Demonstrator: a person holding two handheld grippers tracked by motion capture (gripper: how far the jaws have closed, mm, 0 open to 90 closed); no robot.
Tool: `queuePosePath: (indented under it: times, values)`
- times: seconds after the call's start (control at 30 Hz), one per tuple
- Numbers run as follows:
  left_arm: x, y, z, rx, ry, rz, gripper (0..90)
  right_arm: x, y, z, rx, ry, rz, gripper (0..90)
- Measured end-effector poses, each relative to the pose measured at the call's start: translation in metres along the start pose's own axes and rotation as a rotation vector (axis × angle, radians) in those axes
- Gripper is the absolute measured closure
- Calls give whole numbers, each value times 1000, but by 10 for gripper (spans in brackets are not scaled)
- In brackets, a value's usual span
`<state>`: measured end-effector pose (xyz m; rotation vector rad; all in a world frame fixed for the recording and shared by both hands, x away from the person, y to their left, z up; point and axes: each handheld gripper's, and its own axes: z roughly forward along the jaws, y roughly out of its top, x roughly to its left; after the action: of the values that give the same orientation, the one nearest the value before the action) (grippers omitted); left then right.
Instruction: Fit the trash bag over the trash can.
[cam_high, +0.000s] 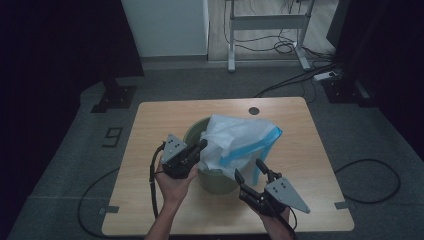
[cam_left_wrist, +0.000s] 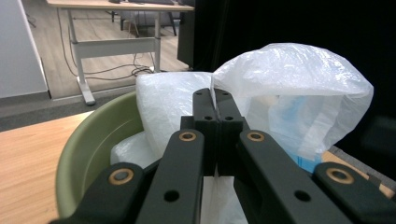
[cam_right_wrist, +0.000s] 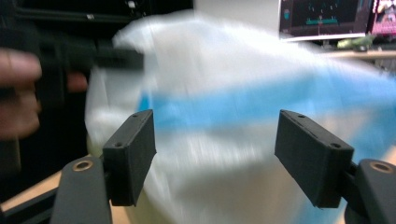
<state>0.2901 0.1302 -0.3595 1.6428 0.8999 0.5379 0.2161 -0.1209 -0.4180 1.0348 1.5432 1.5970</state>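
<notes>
High view, from the left: the wooden desk (cam_high: 150, 150) carries a green bin (cam_high: 212, 180) near its middle, and a white plastic bag (cam_high: 235, 142) with a blue band billows out of the bin's mouth and leans toward the right; the left hand-held gripper (cam_high: 202, 145) sits at the bin's left rim, held from below by the person's left hand (cam_high: 172, 182), its jaws closed together on a fold of the bag's edge; the left gripper view confirms this, with the two black jaws pressed flat against each other and a thin pleat of white film pinched between them, the bin's green wall (cam_left_wrist: 88, 154) curving at the left and the bag (cam_left_wrist: 299, 88) ballooning above and to the right; farther right in the high view, the right hand-held gripper (cam_high: 249, 170) points at the bag's blue-banded side near the bin's front right, its jaws spread apart; the right gripper view is blurred, yet it shows both pads standing wide with the bag (cam_right_wrist: 224, 140) beyond them and not pressed by either.
</notes>
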Motion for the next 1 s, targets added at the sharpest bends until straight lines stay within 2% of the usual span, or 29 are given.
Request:
queuePosePath:
  times: [0.03, 0.1, 0.13, 0.17, 0.2, 0.37, 0.4, 0.43, 0.47, 0.53, 0.57, 0.6, 0.63, 0.7, 0.83, 0.93, 0.97, 1.0]
  values:
    - [0, 0, 0, 0, 0, 0, 899, 0, 0, 0, 0, 0, 0, 279]
    - [2, 0, -2, -3, 1, -7, 899, -1, -14, -3, 31, -18, -8, 272]
    - [3, -1, -3, -6, 3, -13, 898, -2, -25, -2, 62, -35, 1, 263]
    - [3, -1, -3, -6, 3, -13, 899, -2, -25, -2, 62, -35, 1, 263]
    - [4, -1, -4, -8, 2, -17, 898, 1, -34, 0, 86, -43, -12, 252]
    - [6, -1, -9, -13, 3, -24, 898, 7, -49, 11, 132, -62, -55, 248]
    - [6, -1, -10, -16, 2, -26, 898, 8, -55, 17, 173, -93, -64, 280]
    - [7, -1, -11, -18, -3, -30, 898, 8, -55, 17, 173, -93, -64, 280]
    - [7, -2, -14, -22, -14, -32, 898, 5, -59, 22, 187, -128, -59, 345]
    - [7, -3, -18, -28, -24, -32, 898, 0, -60, 25, 192, -145, -45, 497]
    - [7, -3, -18, -28, -24, -32, 898, 0, -60, 25, 192, -145, -45, 497]
    - [8, -4, -23, -31, -28, -26, 898, -6, -58, 27, 196, -155, -33, 650]
    - [8, -4, -23, -31, -28, -26, 898, -6, -58, 27, 196, -155, -33, 650]
    - [10, -6, -28, -38, -39, -29, 898, -15, -53, 24, 188, -203, -18, 772]
    - [15, -10, -37, -45, -41, -36, 897, -23, -46, 20, 177, -226, -19, 816]
    - [19, -16, -44, -48, -41, -42, 896, -38, -31, 18, 156, -251, 1, 851]
    - [20, -18, -47, -49, -40, -41, 896, -38, -31, 18, 156, -251, 1, 851]
    - [22, -23, -54, -53, -43, -45, 895, -46, -20, 19, 139, -264, 4, 858]
